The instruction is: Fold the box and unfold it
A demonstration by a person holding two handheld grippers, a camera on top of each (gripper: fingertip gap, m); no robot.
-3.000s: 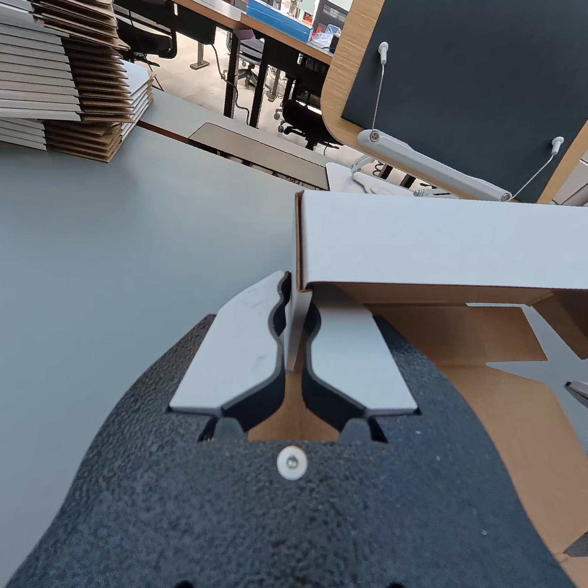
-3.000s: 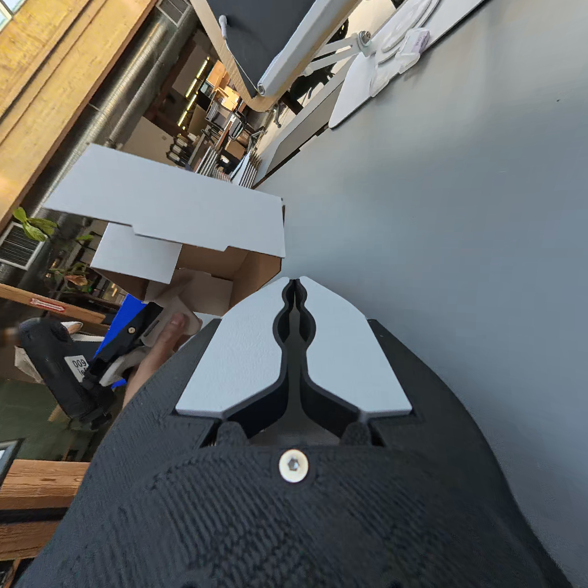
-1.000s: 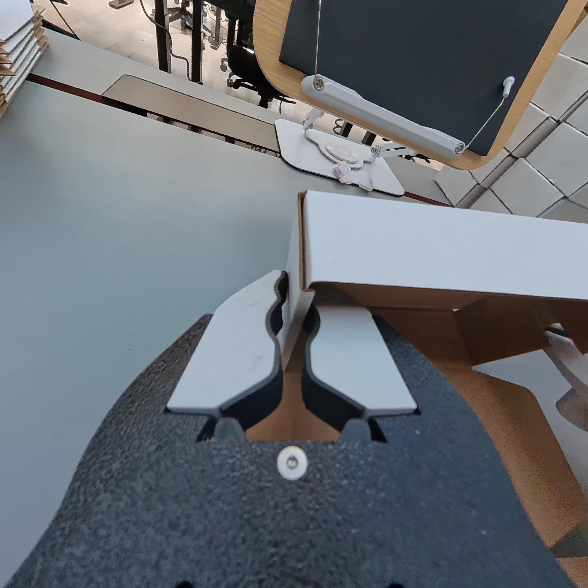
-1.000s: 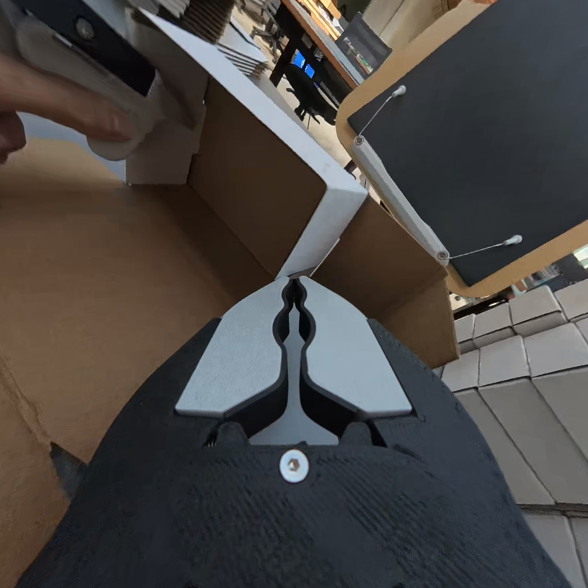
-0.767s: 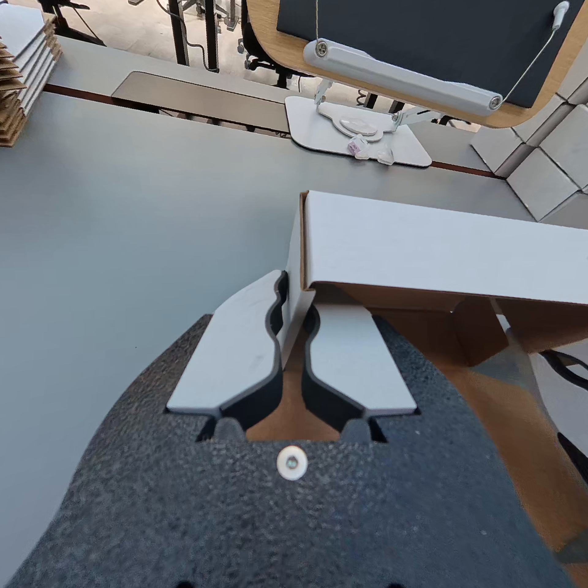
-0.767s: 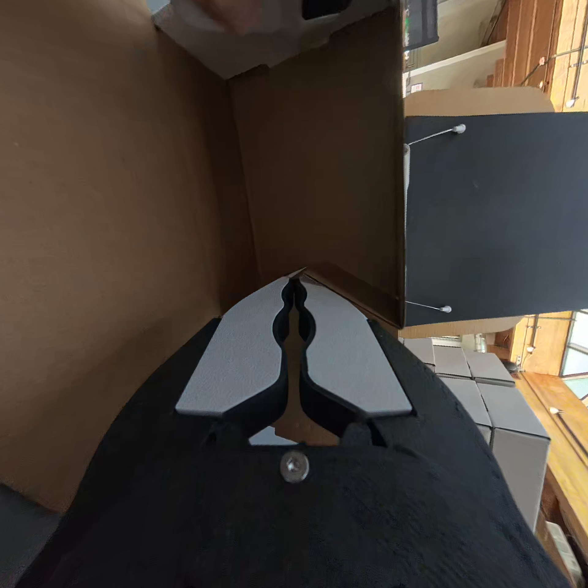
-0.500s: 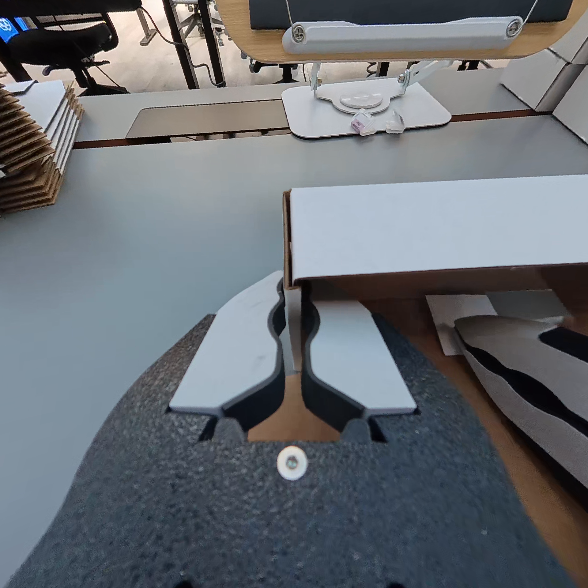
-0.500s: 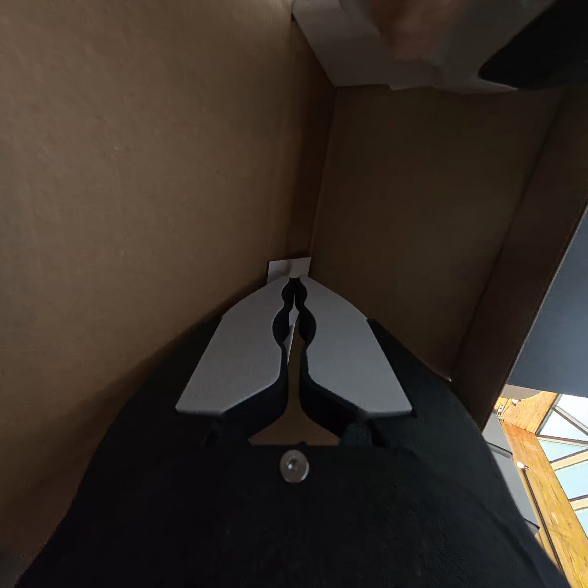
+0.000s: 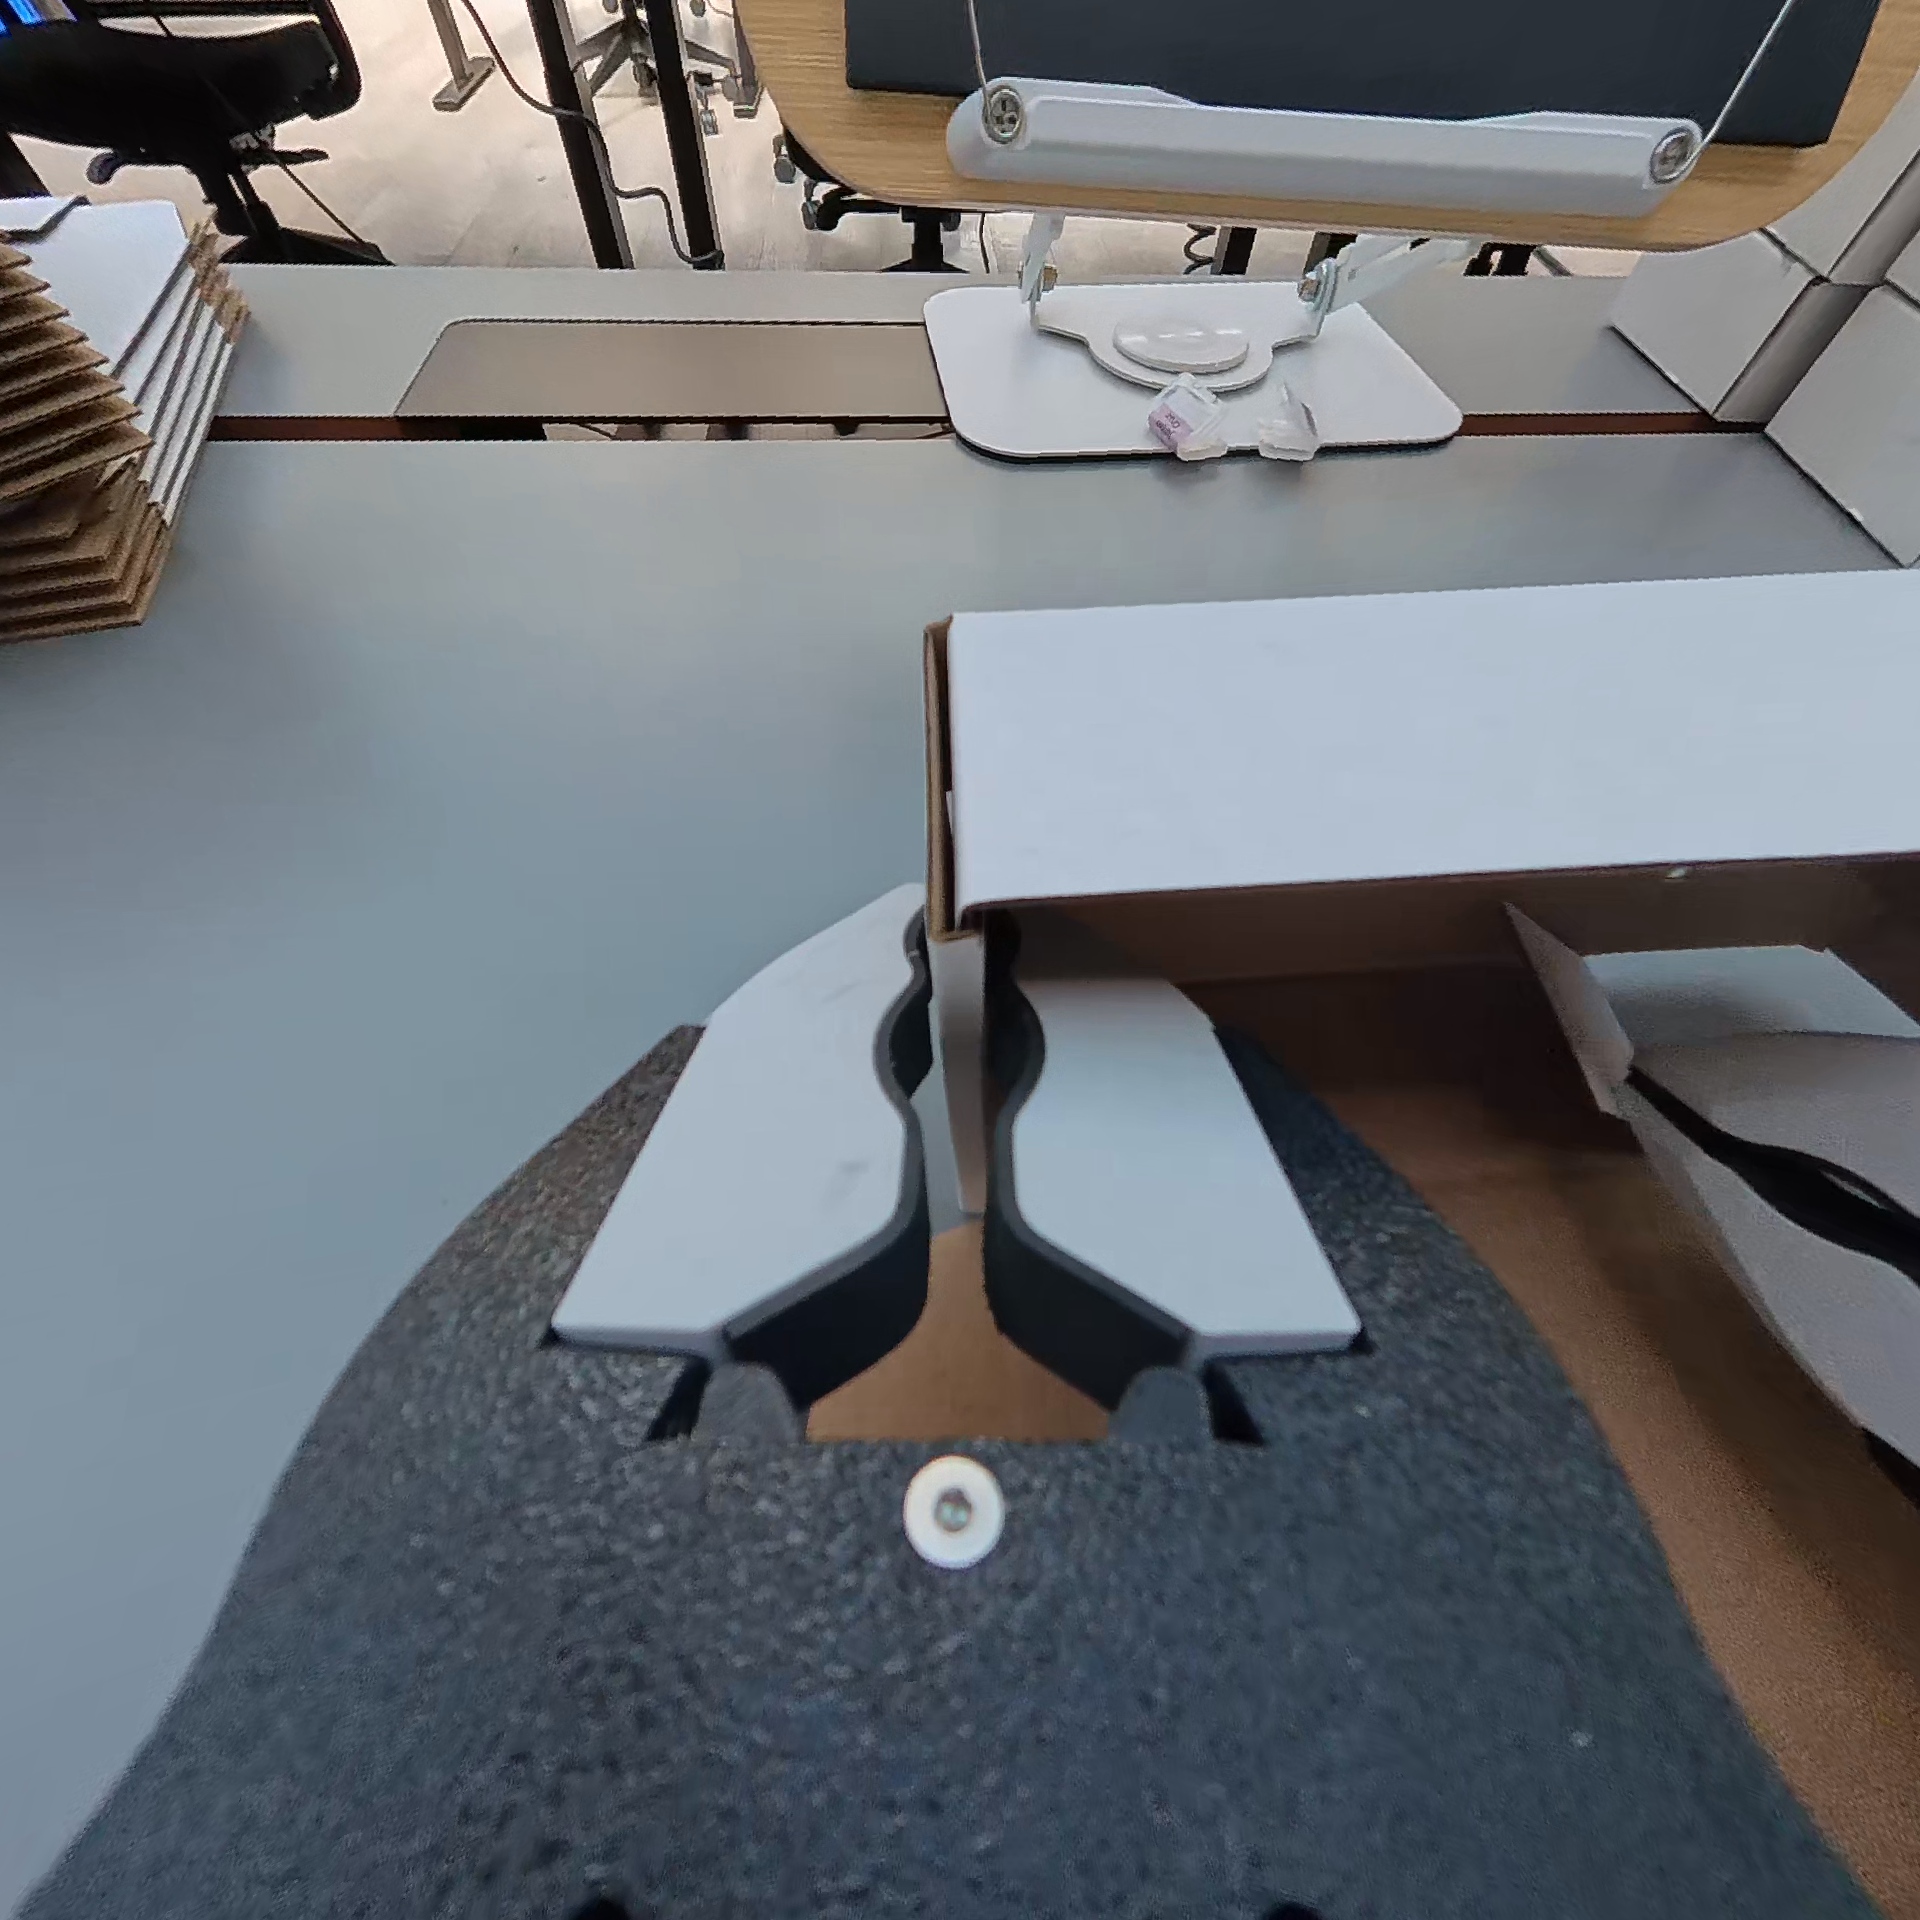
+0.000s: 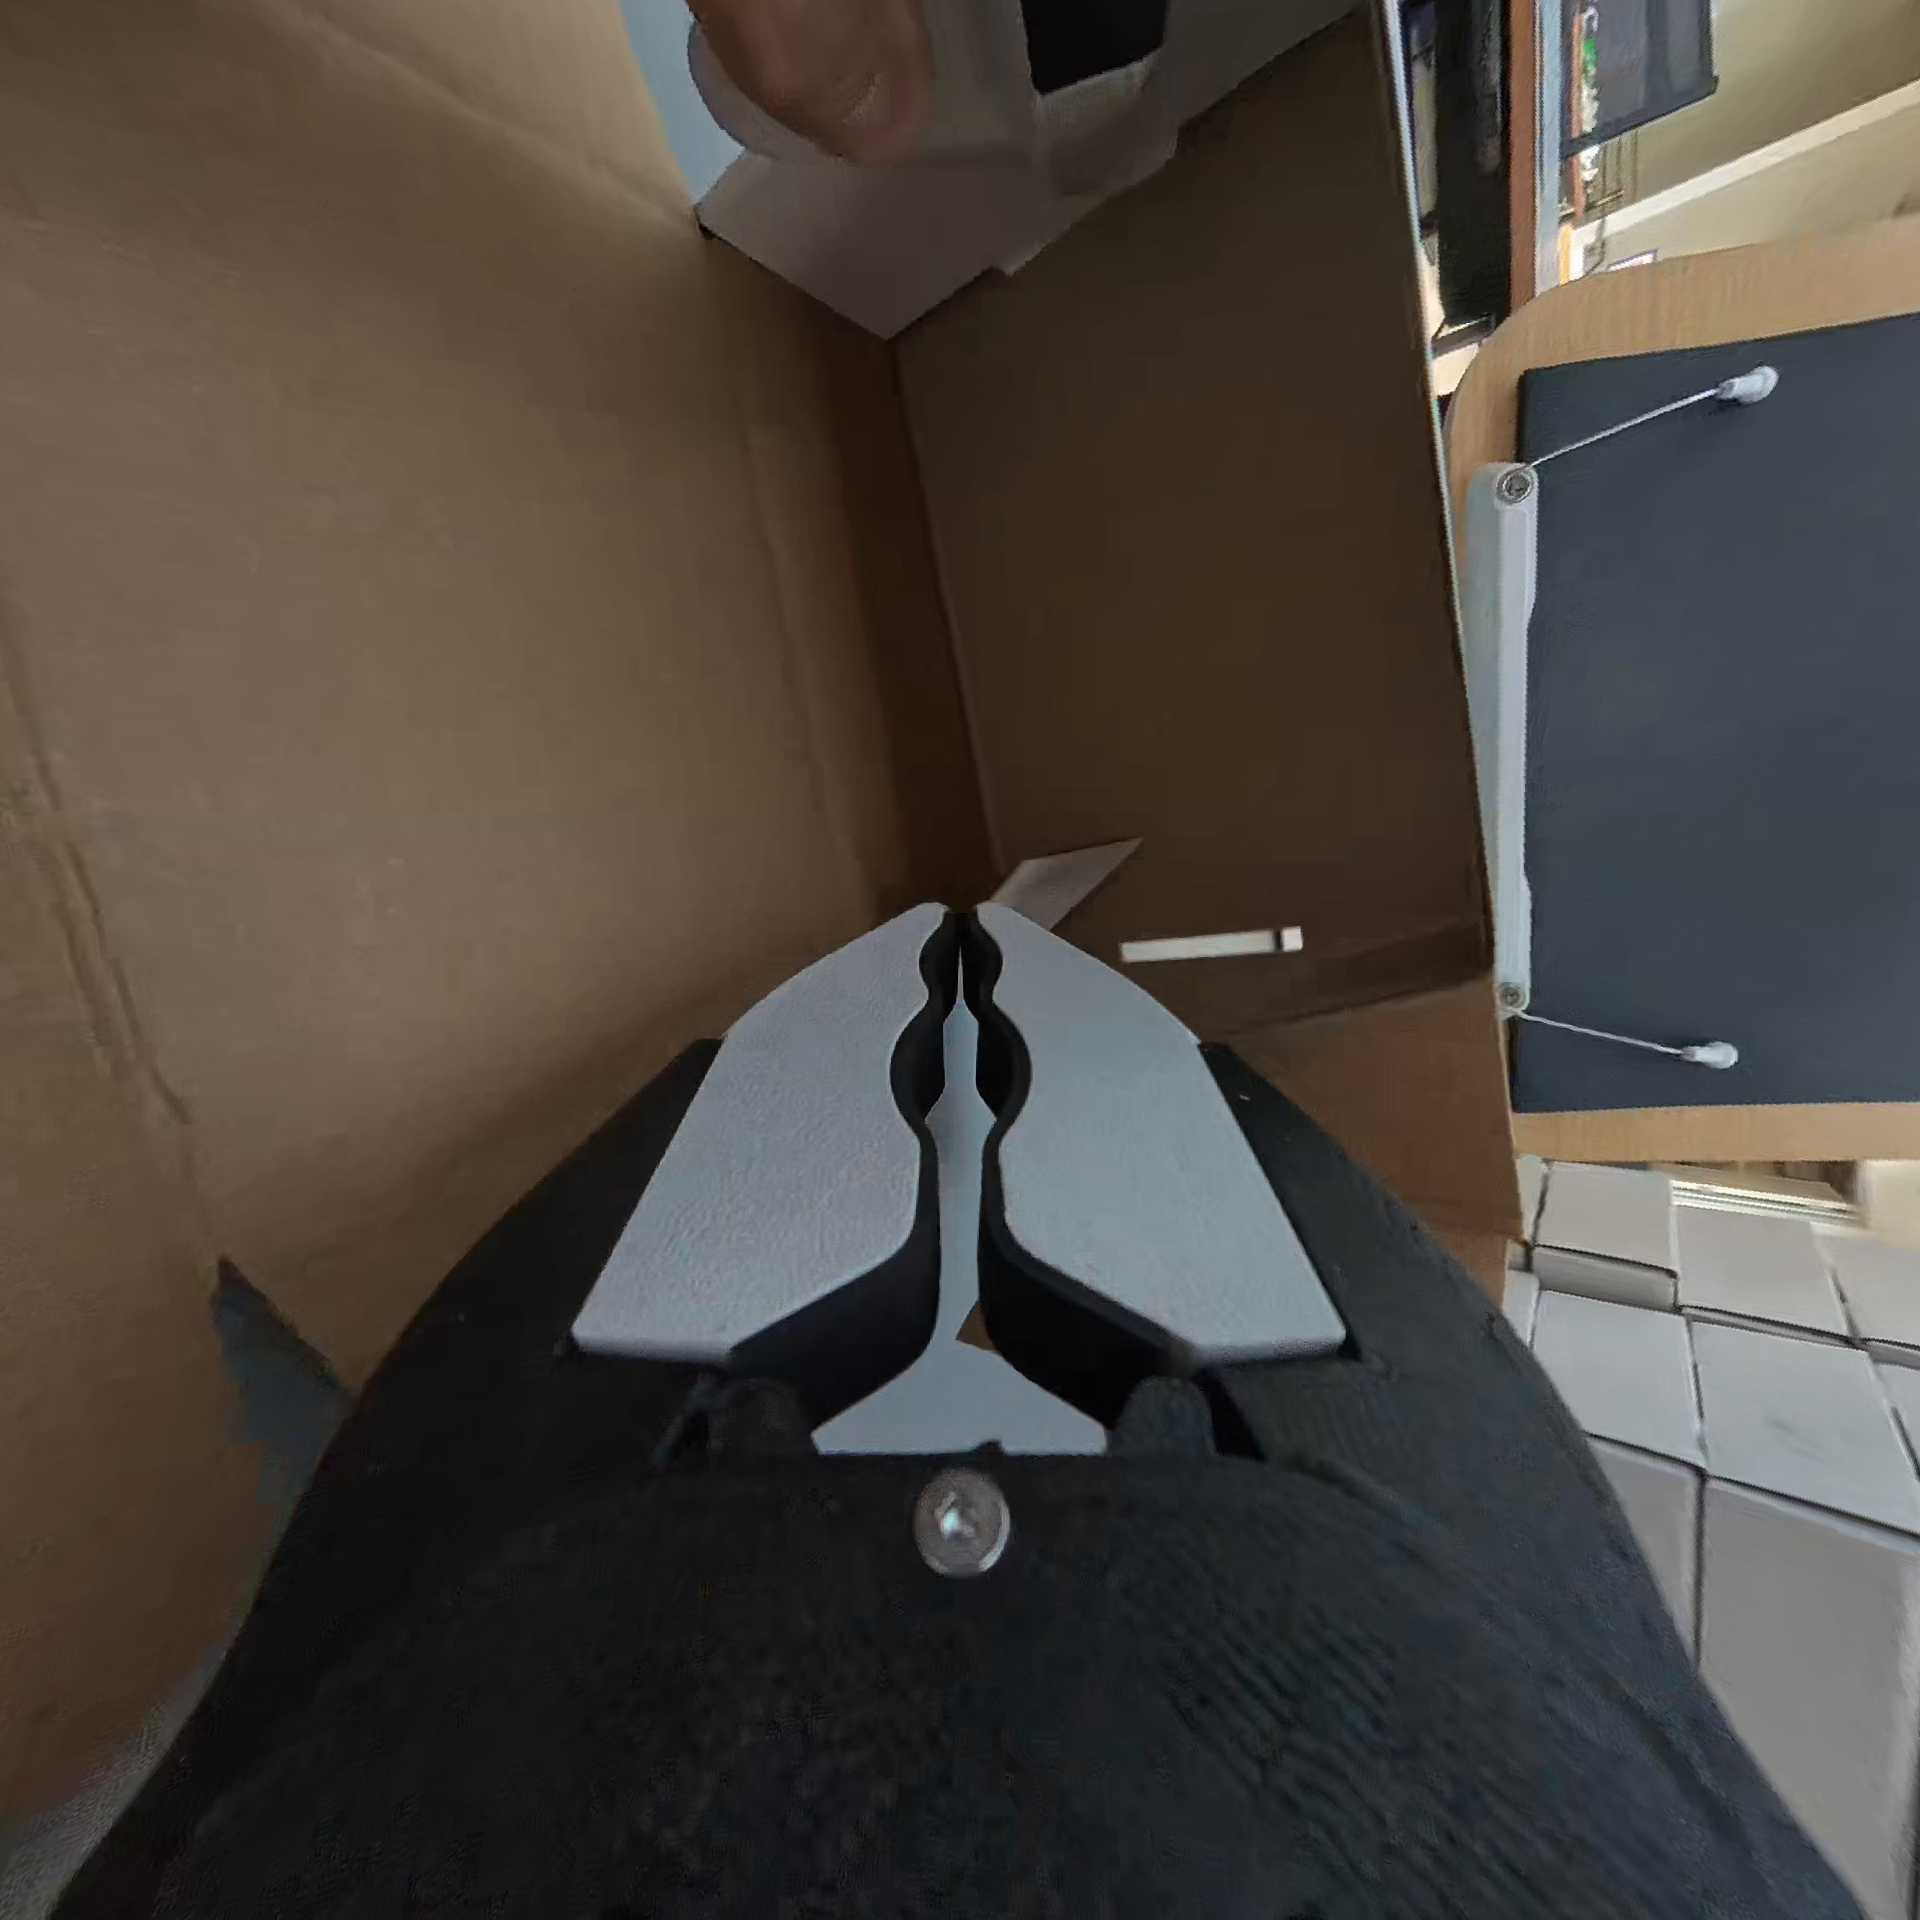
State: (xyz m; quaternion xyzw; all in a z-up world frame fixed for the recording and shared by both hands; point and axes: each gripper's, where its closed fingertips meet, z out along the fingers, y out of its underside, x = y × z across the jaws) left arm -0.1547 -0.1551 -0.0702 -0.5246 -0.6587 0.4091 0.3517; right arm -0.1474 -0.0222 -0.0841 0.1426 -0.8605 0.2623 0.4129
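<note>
The cardboard box (image 9: 1434, 748), white outside and brown inside, lies on the grey table (image 9: 416, 779) with its far wall upright. My left gripper (image 9: 961, 935) is shut on the white side flap (image 9: 961, 1060) at the box's left corner. My right gripper (image 10: 958, 920) is shut, its tips touching, deep inside the brown box interior (image 10: 416, 623) near a corner. A white flap (image 10: 1060, 883) shows just past its tips and under its fingers. It also shows in the left wrist view (image 9: 1766, 1195), low inside the box. A thumb (image 10: 831, 83) on the left gripper's handle shows at the top.
A stack of flat cardboard sheets (image 9: 73, 416) stands at the far left. A white stand base (image 9: 1195, 364) carries a dark, wood-framed board (image 9: 1351, 62) at the back. Folded white boxes are piled on the right (image 9: 1818, 364), and they also show in the right wrist view (image 10: 1766, 1403).
My right gripper has gone from outside the box to deep inside it and has turned. My left gripper has kept its hold on the side flap while the box swung round on the table.
</note>
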